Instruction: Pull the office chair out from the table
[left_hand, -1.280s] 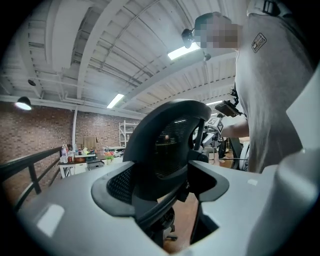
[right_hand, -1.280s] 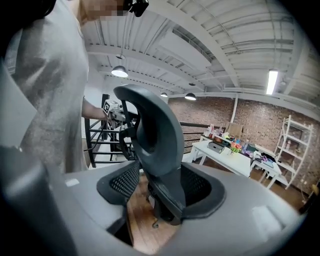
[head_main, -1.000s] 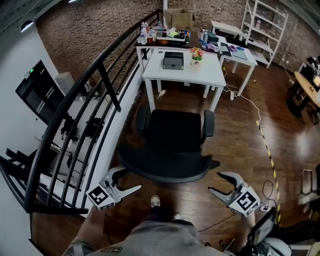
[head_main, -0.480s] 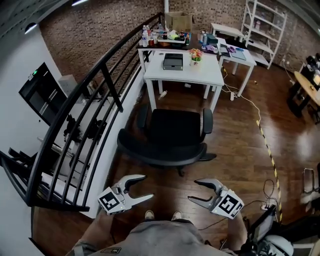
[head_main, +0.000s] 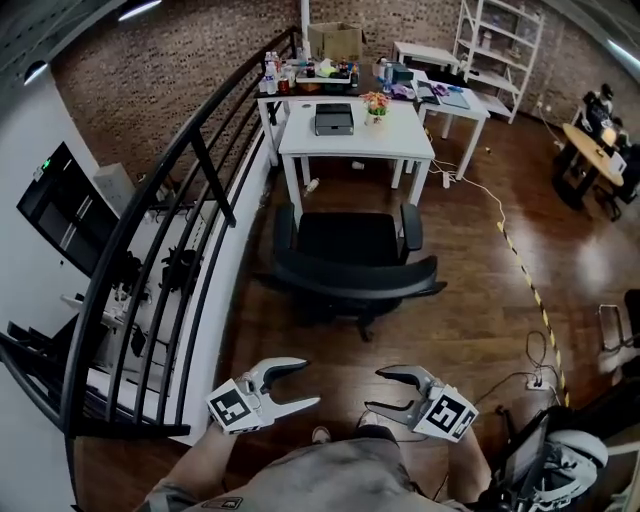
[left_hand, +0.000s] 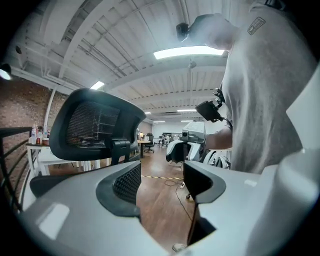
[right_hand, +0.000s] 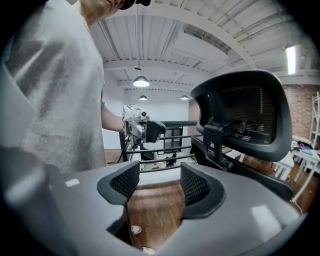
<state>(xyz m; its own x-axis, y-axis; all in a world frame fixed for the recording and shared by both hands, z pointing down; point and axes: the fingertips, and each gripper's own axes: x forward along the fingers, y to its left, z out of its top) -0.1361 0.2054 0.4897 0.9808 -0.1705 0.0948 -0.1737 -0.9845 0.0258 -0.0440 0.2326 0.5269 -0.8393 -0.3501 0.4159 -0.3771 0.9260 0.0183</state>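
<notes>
Office chair count: one office chair (head_main: 350, 262), black, with two armrests (head_main: 411, 227) and a curved back.
Chair position: on the floor (head_main: 470, 300) in front of the white table (head_main: 300, 150), clear of its front edge, with nothing of it under the top. Its back faces the person.
Chair materials: the back is mesh in a hard dark frame, as the gripper views show. The seat is a flat, dark pad.
Grippers count: two, each grey with a marker cube.
Left gripper (head_main: 310, 384): claw spread, ribbed pads apart, nothing between them but floor. The jaws have just been closing a little. It is apart from the chair.
Right gripper (head_main: 374, 390): claw spread, nothing between the ribbed pads, also apart from the chair.
Table top: one dark rectangular tray (head_main: 334, 119), contents not readable, and one small flower pot (head_main: 376, 103) beside it.
Behind the table: one cardboard box (head_main: 335, 42), open at the top, contents not visible. Bottles and small items are too crowded to count.
Shelf unit (head_main: 500, 45): one, a white open frame at far right.
Railing (head_main: 170, 230): black metal bars along the left.
Floor: dark glossy wood planks, with one yellow-and-black tape strip (head_main: 530, 285) crossing on the right.
Wall: brick wall (head_main: 170, 70), rough red-brown.
</notes>
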